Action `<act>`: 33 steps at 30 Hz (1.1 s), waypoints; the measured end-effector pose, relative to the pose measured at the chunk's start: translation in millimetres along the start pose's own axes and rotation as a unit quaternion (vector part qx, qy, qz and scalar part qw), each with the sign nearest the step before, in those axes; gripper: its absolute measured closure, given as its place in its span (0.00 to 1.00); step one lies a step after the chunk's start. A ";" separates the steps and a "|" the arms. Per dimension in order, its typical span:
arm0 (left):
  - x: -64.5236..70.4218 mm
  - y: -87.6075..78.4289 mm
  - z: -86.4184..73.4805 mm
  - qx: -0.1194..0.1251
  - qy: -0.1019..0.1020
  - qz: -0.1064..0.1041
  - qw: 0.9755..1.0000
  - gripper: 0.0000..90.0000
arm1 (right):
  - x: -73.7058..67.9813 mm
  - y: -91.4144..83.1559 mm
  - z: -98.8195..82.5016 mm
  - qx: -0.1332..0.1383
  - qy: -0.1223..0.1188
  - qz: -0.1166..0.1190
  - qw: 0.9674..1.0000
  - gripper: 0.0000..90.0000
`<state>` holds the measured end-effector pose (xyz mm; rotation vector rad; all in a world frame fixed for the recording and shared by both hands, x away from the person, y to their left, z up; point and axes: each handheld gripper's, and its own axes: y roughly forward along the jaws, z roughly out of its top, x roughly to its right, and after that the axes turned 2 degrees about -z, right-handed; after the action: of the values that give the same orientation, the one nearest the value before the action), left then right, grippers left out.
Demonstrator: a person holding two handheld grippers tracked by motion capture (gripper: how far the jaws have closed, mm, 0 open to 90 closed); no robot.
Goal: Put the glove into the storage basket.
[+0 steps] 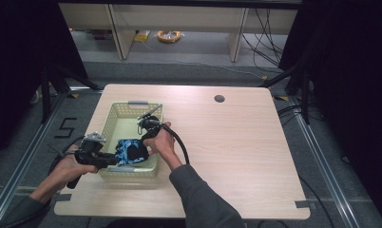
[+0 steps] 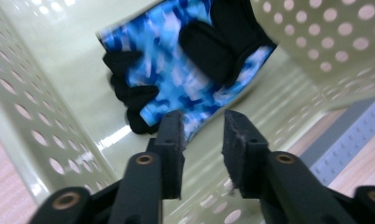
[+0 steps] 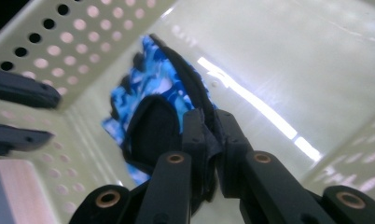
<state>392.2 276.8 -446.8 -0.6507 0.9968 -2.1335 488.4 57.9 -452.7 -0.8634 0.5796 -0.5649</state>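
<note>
A blue camouflage glove with black palm pads (image 1: 130, 151) lies in the near end of a pale green perforated basket (image 1: 114, 111). My right gripper (image 1: 144, 142) reaches down into the basket, and in the right gripper view it (image 3: 209, 122) is shut on the glove's black edge (image 3: 153, 88). My left gripper (image 1: 114, 161) comes in over the basket's near left corner. In the left gripper view its jaws (image 2: 203, 126) stand apart with nothing between them, and the glove (image 2: 176, 70) lies just past their tips on the basket floor (image 2: 83, 84).
The basket stands on the left part of a light wooden table (image 1: 236, 142) and has grey handles (image 1: 138, 102) at both ends. A round cable hole (image 1: 219, 98) sits at the table's far side. Black frame rails flank the table.
</note>
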 end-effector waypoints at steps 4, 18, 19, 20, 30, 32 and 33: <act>3.5 -6.0 3.7 0.019 0.003 -0.001 1.000 0.70 | -0.5 1.1 -0.8 -0.001 0.004 -0.001 1.000 0.93; 33.1 -14.0 9.7 0.051 0.044 -0.013 0.998 0.64 | -2.0 -1.2 -3.1 -0.013 -0.005 -0.026 1.000 0.85; 34.7 -13.8 9.6 0.051 0.044 -0.012 0.998 0.64 | -2.2 -2.1 -2.6 -0.011 -0.011 -0.032 0.999 0.81; 35.1 -13.6 9.6 0.050 0.046 -0.016 0.998 0.63 | -2.9 -2.5 -2.2 -0.010 -0.010 -0.033 0.999 0.77; 55.3 -19.0 12.7 0.082 0.050 -0.030 0.995 0.50 | -4.7 -24.6 3.3 0.027 -0.040 -0.050 0.998 0.59; 60.2 -20.7 13.2 0.089 0.054 -0.034 0.994 0.46 | -3.9 -31.8 2.7 0.037 -0.037 -0.045 0.998 0.55; 63.4 -20.8 13.1 0.099 0.049 -0.036 0.993 0.44 | -5.1 -38.3 1.2 0.037 -0.022 -0.047 0.998 0.52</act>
<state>352.7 232.9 -413.1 -0.4955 0.8093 -2.3107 477.2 41.7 -419.4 -0.8340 0.4775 -0.6483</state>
